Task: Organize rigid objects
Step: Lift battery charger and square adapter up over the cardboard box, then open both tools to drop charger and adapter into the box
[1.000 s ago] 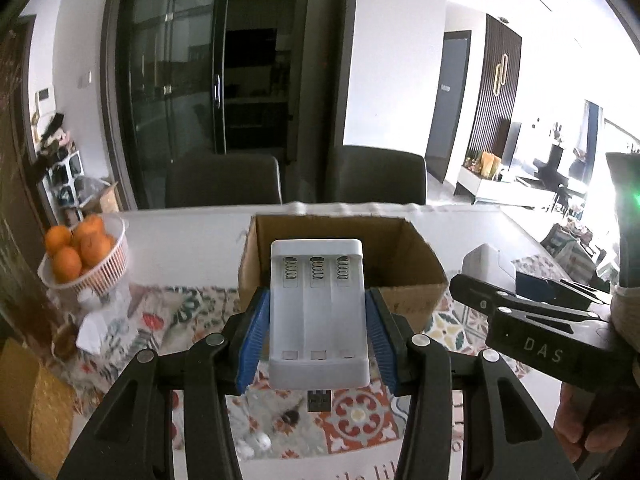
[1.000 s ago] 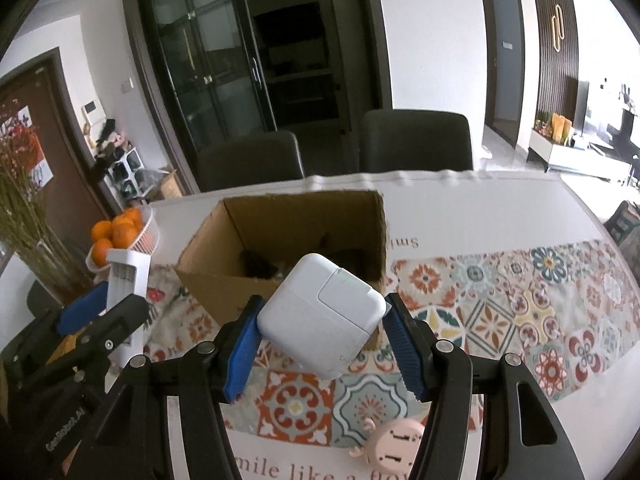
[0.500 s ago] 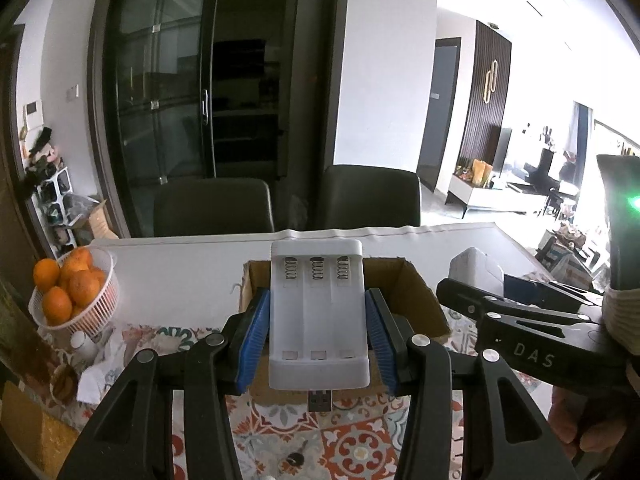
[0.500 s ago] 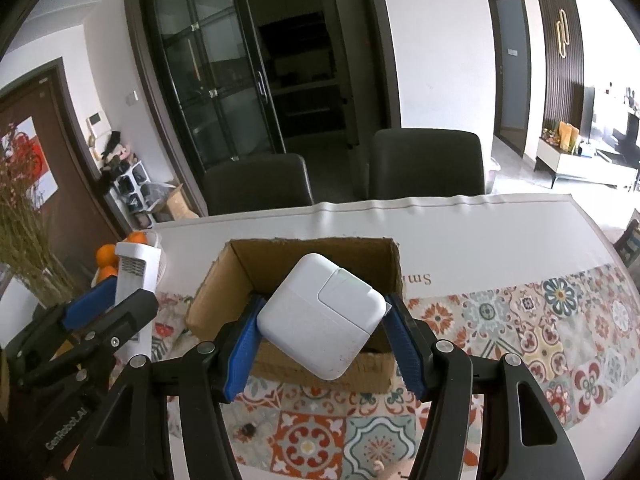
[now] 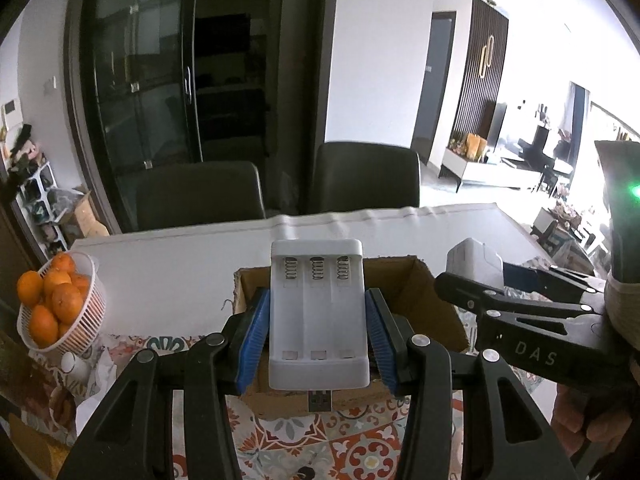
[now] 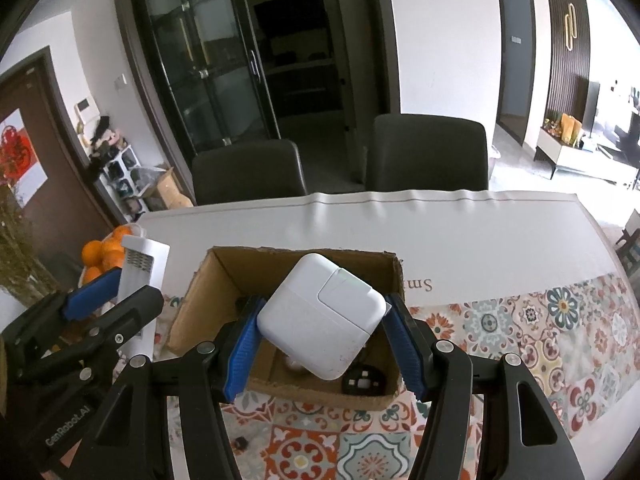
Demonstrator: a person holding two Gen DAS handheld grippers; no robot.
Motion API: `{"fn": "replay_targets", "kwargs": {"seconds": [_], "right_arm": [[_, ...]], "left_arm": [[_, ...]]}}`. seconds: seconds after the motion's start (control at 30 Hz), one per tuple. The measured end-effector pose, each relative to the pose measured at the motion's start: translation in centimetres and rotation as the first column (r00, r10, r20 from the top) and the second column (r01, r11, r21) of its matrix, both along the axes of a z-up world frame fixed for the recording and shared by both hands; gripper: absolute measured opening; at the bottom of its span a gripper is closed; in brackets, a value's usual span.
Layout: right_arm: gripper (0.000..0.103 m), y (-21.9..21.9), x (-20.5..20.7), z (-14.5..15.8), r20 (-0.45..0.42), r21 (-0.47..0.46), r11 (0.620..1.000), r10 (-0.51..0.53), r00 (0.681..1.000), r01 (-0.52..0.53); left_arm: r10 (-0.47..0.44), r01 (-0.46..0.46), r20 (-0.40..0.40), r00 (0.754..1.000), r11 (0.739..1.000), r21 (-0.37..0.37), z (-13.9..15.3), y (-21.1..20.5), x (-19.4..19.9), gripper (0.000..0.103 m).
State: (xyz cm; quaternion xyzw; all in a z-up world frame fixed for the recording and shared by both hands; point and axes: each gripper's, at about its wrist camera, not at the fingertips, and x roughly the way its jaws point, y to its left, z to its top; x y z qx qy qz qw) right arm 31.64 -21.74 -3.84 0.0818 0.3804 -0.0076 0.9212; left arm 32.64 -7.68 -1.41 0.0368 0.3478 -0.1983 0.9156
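Carrying one white thing each, both grippers hang at the near rim of the box (image 6: pixel 304 394); the left gripper (image 5: pixel 319 332) pinches a charger (image 5: pixel 318 316) by its long sides, blue pads pressed on it, long axis running away from the hand, springs at the far end, USB plug at the near end; the right gripper (image 6: pixel 323 340) pinches an adapter (image 6: pixel 320 316) turned diamond-wise, so the pads bear near opposite corners rather than on flat faces, a grip I judge less sure; the box opening lies straight ahead of and below both sets of jaws, with the adapter already over the cavity and the charger over the near wall, so the right hand looks nearer to a drop.

Inside the box a dark small object (image 6: pixel 362 382) and something pale beside it lie on the floor, partly hidden by the adapter; the adapter would likely land on or next to them; the two grippers sit close side by side, each showing in the other's view, and could crowd each other over the opening; a basket of oranges (image 5: pixel 60 312) stands well to the left on the table (image 6: pixel 460 236), two chairs (image 6: pixel 248 172) behind; neither lies in the way.
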Motion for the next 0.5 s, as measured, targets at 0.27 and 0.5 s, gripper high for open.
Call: {"fn": "replay_targets", "kwargs": {"seconds": [0.27,0.5], "right_arm": [[0.061,-0.5,3.1,-1.5,-0.096,0.010,1.000,0.001,0.995,0.000],[0.061,-0.9,4.6,-3.6,-0.170,0.017,1.000,-0.003,0.985,0.005]], "left_arm": [[-0.015,0.017,-0.120,0.993,1.000,0.015,-1.8,-0.8,3.3,0.047],[-0.016,0.026,-0.177,0.984,0.998,0.055,-3.3,-1.3,4.5,0.047]]}}
